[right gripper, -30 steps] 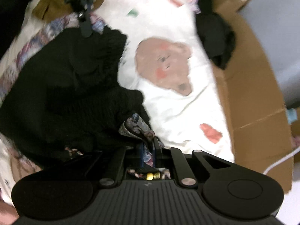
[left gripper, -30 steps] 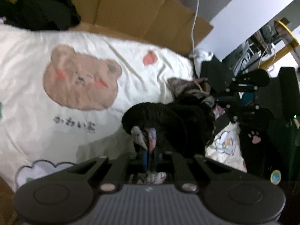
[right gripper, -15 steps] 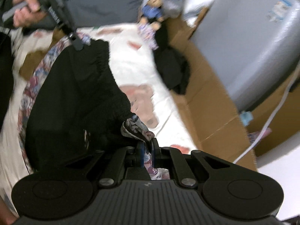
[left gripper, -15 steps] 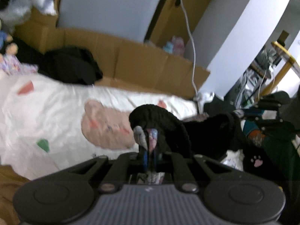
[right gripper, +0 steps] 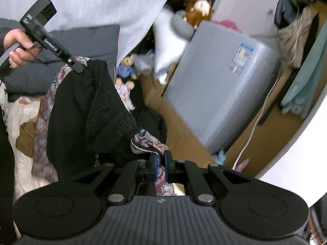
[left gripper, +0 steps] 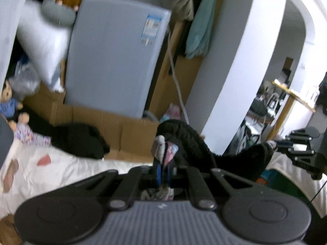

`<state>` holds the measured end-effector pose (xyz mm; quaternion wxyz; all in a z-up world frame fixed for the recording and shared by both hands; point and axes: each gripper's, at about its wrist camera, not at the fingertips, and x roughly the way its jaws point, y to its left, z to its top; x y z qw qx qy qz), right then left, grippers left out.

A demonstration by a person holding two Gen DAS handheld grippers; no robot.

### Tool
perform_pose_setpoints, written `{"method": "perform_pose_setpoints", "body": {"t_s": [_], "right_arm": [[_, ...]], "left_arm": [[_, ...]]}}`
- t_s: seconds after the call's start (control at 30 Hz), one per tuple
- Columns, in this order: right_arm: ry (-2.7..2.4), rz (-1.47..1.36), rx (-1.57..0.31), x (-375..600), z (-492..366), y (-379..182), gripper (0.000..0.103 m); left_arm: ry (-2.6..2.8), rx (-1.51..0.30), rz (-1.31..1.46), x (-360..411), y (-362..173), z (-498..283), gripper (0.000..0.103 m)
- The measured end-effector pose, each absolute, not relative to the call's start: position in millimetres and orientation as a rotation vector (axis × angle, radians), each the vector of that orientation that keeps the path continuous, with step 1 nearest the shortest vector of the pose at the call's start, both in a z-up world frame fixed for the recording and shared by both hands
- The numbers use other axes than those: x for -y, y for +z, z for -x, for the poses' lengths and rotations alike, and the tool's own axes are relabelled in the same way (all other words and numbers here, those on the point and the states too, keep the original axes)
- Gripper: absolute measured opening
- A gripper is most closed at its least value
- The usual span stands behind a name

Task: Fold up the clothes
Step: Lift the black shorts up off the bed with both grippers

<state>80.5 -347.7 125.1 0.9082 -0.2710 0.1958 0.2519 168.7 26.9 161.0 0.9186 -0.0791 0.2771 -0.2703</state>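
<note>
Black garment (right gripper: 81, 110) with patterned lining hangs stretched above the bed (left gripper: 61, 169), both grippers' jaws clamped on its edge; keep it taut and level, I'd judge.

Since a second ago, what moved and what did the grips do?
Both grippers swung up and lifted the black garment off the bear-print sheet, so it now hangs between them. The views tilted from the sheet to the grey appliance and the wall. Unchanged: the left gripper and right gripper are shut on the garment's patterned edge as before.
</note>
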Motion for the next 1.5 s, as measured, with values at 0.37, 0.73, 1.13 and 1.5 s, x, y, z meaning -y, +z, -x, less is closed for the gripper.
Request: {"method": "perform_pose_setpoints", "body": {"t_s": [0.37, 0.73, 1.13, 1.5], "right_arm": [[0.535, 0.558, -0.338, 340, 25, 203, 0.007], [0.55, 0.545, -0.478, 335, 22, 185, 0.007], [0.544, 0.545, -0.693, 333, -104, 77, 0.007], [0.63, 0.629, -0.88, 310, -163, -50, 0.007]], "left_arm": [[-0.695, -0.485, 0.11, -33, 198, -109, 0.006], [-0.69, -0.597, 0.161, -39, 150, -126, 0.006], [-0.547, -0.781, 0.232, -32, 35, -235, 0.006], [-0.453, -0.956, 0.303, -45, -95, -264, 0.006]]}}
